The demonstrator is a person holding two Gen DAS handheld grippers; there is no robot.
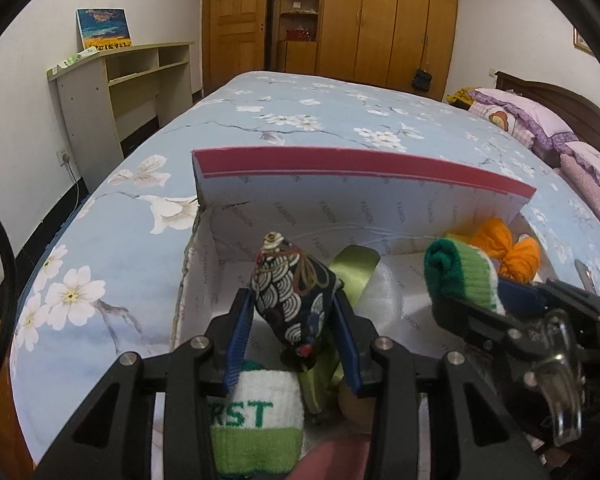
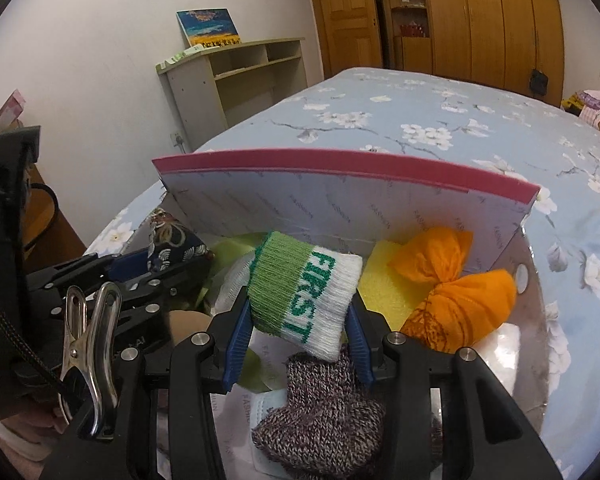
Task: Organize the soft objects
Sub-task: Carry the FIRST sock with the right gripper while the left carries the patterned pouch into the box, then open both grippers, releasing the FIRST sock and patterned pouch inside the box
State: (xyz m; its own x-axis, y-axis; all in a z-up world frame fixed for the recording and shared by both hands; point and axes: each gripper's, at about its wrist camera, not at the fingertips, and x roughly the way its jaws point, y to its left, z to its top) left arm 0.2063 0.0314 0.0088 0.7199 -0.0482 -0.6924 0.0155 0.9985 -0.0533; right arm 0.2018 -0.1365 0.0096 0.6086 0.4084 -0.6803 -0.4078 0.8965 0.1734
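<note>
Both tongs grip items over the box [image 1: 380,216]: patterned pouch [image 1: 294,296], rolled sock [image 2: 304,296].

- The second green-and-white sock [image 1: 256,424] shows only "RST", the left gripper [image 1: 294,316] hiding the rest.
- The grey knitted sock [image 2: 324,412] runs behind the right gripper [image 2: 298,316].
- The pillows [image 1: 556,136] are cut by the frame edge.

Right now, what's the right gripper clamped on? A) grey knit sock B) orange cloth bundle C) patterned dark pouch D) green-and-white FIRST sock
D: in the right wrist view the right gripper is shut on the green-and-white FIRST sock, held above the open box; the patterned dark pouch sits in the left gripper, while the orange cloth bundle and grey knit sock lie loose.
</note>
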